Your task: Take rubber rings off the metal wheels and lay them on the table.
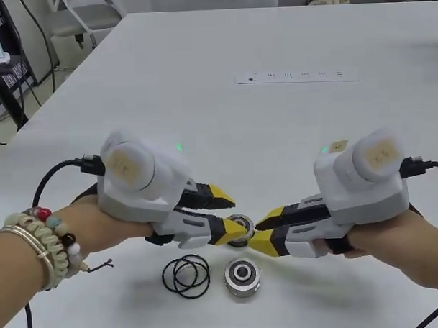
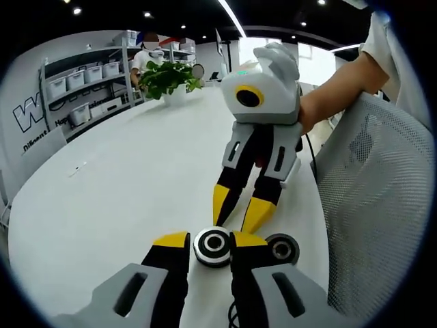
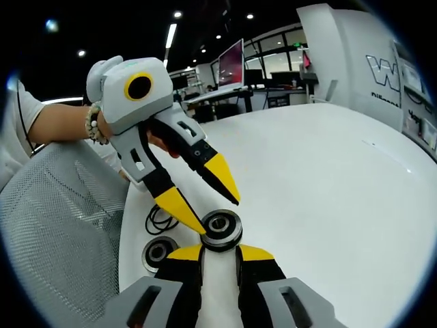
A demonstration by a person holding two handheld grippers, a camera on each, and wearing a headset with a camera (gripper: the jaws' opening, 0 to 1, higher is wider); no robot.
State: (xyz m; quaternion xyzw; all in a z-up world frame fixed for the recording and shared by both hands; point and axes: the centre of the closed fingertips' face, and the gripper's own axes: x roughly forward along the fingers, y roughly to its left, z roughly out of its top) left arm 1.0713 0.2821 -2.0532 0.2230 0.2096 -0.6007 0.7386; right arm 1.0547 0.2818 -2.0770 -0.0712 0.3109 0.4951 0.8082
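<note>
A metal wheel (image 1: 240,226) with a dark rubber band sits between the two grippers, low over the white table (image 1: 290,140). In the left gripper view the wheel (image 2: 213,246) fits snugly between the yellow tips of my left gripper (image 2: 210,239). My right gripper (image 1: 254,232) faces it from the other side. Its jaws are slightly apart, and their tips reach the near edge of the wheel (image 3: 221,229). A second wheel (image 1: 242,276) lies flat nearer me. Next to it lie loose black rubber rings (image 1: 186,274).
A white strip (image 1: 297,76) lies farther back on the table. The table's left edge runs past a chair (image 1: 84,14) and floor clutter. A mesh chair back (image 2: 382,205) stands close behind the grippers. A potted plant (image 2: 167,78) is at the table's far end.
</note>
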